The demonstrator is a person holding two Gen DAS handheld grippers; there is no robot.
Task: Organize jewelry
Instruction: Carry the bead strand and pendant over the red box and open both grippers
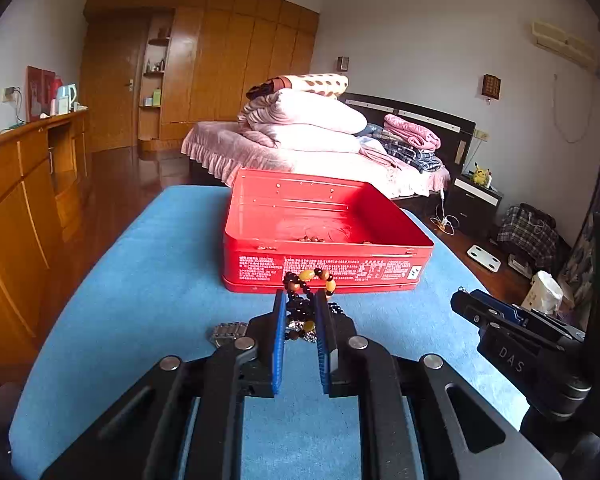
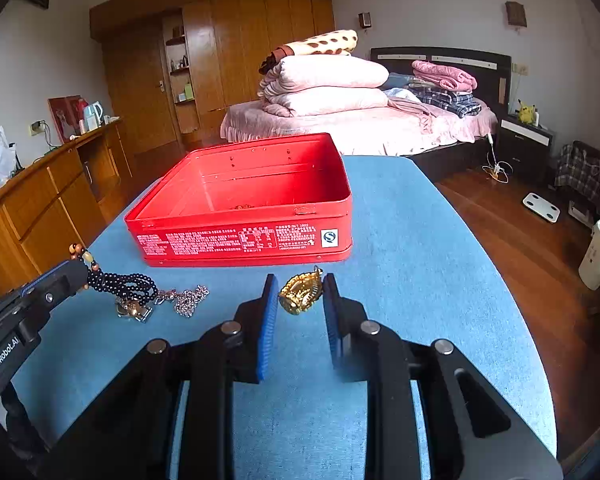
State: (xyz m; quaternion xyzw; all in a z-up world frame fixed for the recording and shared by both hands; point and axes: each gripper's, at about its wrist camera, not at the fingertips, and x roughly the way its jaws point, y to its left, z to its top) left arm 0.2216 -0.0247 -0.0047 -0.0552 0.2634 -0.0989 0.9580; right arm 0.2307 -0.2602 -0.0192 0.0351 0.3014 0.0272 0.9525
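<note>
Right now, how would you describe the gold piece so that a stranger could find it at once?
Start at the red tin box on the blue cloth. Just in front of its near right corner, between the open fingers of the right gripper, lies the gold pendant. It is solid shiny gold and lies alone, unlike the black bead bracelet and silver chain to the left.
</note>
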